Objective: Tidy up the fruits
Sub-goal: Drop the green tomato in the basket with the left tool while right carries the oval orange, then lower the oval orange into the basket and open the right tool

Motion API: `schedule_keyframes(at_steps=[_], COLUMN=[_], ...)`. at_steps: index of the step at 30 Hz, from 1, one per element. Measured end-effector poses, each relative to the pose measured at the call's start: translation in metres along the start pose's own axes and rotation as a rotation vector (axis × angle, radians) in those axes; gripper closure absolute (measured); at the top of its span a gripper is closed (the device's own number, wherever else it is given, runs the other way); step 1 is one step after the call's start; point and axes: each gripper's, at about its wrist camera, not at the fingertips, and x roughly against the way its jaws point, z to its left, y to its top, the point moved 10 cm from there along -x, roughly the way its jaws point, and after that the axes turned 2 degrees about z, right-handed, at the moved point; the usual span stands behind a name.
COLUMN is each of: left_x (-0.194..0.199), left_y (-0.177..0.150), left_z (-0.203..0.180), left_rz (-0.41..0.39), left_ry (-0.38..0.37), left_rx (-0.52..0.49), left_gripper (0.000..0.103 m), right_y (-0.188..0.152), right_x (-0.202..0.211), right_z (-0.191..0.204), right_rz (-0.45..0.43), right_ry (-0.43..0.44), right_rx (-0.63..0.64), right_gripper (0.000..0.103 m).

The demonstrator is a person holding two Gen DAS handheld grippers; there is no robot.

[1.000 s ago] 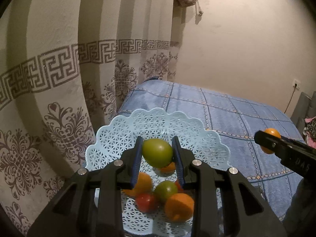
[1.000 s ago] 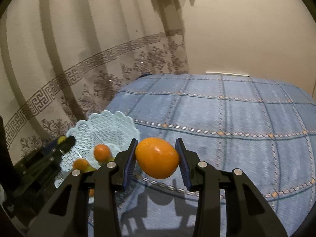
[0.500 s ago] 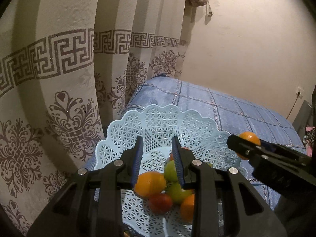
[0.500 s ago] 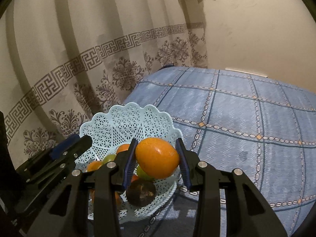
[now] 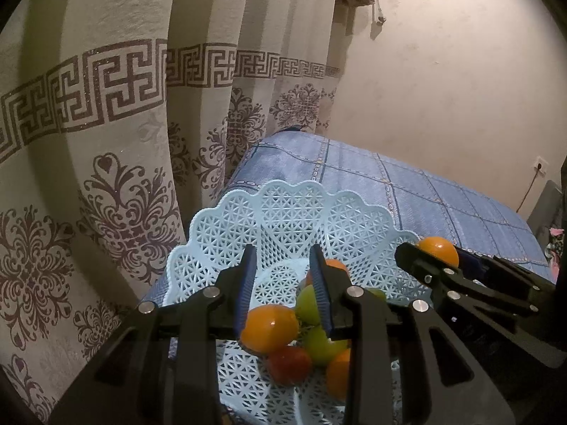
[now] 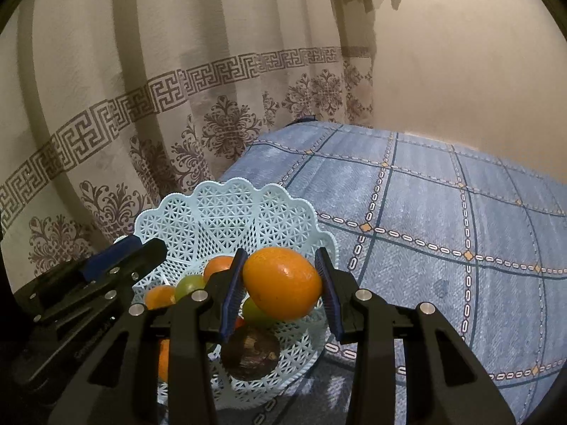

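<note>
My right claw (image 6: 281, 283) pinches an orange (image 6: 282, 282) at lower centre of its view, above the pale blue lattice basket (image 6: 226, 212) on the bed (image 6: 443, 219). My left claw (image 5: 283, 276) is spread with nothing between its fingers, over the fruit pile (image 5: 294, 336) in the basket's bottom.

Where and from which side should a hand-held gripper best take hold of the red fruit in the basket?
Probably from above, pinching the red fruit across its round middle. It lies low in the light blue basket, with an orange fruit and a green fruit close beside it, so a sideways approach looks blocked.
</note>
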Motion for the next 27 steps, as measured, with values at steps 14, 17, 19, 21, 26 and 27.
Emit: schedule_keyframes(at_steps=[14,17,19,21,26,27], left_x=[0.001,0.002,0.003,0.005,0.007,0.007], left_y=[0.003,0.005,0.006,0.008,0.011,0.011], left_z=[0.01,0.013,0.016,0.019,0.029,0.03], left_rz=[-0.013,-0.021,-0.026,-0.035,-0.057,-0.058], left_ry=[0.03,0.045,0.053,0.066,0.098,0.101], left_rx=[0.036,0.037,0.047,0.056,0.085,0.088], left_gripper=[0.038,0.037,0.03,0.028,0.016,0.015], right_y=[-0.001,-0.002,-0.002,0.0,0.006,0.007], right_x=[-0.001,-0.001,-0.002,-0.001,0.01,0.011], right_z=[-0.003,-0.003,-0.004,-0.004,-0.009,-0.01], right_rz=[-0.012,-0.009,-0.008,-0.018,-0.066,-0.07], right_ry=[-0.014,-0.011,-0.008,-0.002,-0.004,-0.006], right_rx=[-0.008,-0.011,-0.015,-0.021,-0.04,-0.048], right_gripper=[0.063,0.063,0.063,0.05,0.034,0.034])
